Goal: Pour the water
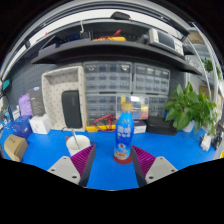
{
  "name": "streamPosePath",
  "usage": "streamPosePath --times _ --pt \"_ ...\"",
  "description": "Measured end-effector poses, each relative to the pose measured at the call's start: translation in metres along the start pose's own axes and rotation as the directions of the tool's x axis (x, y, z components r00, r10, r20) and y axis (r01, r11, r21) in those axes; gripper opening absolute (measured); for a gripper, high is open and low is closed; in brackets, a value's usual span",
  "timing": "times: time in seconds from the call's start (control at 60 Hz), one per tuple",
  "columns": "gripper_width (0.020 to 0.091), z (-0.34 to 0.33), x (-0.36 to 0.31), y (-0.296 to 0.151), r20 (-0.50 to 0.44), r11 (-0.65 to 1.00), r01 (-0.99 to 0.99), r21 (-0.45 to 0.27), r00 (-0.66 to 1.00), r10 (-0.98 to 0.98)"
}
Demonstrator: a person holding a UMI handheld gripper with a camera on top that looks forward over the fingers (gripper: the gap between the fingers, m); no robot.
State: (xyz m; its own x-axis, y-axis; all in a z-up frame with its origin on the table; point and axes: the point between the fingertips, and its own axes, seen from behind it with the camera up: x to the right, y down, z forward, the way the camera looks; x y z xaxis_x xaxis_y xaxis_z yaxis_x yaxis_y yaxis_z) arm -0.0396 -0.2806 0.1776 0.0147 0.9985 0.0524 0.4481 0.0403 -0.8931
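A clear plastic water bottle with a blue label and blue cap (123,136) stands upright on a bright blue tabletop (45,152), just ahead of the open hand-held gripper (113,163), its magenta-padded fingers (142,159) spread wide with gaps on both sides. A white cup (76,143) sits left of the bottle; a green leafy potted plant (190,106) stands well off to the right.
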Motion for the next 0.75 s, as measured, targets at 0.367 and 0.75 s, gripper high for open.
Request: streamPosePath --times 0.367,0.75 --pt "0.0697 -0.083 -0.069 -0.091 0.067 0.991 0.008 0.132 0.998 -0.017" --pt "0.0695 -0.108 -0.094 -0.109 0.089 0.987 0.020 0.161 0.995 -0.034"
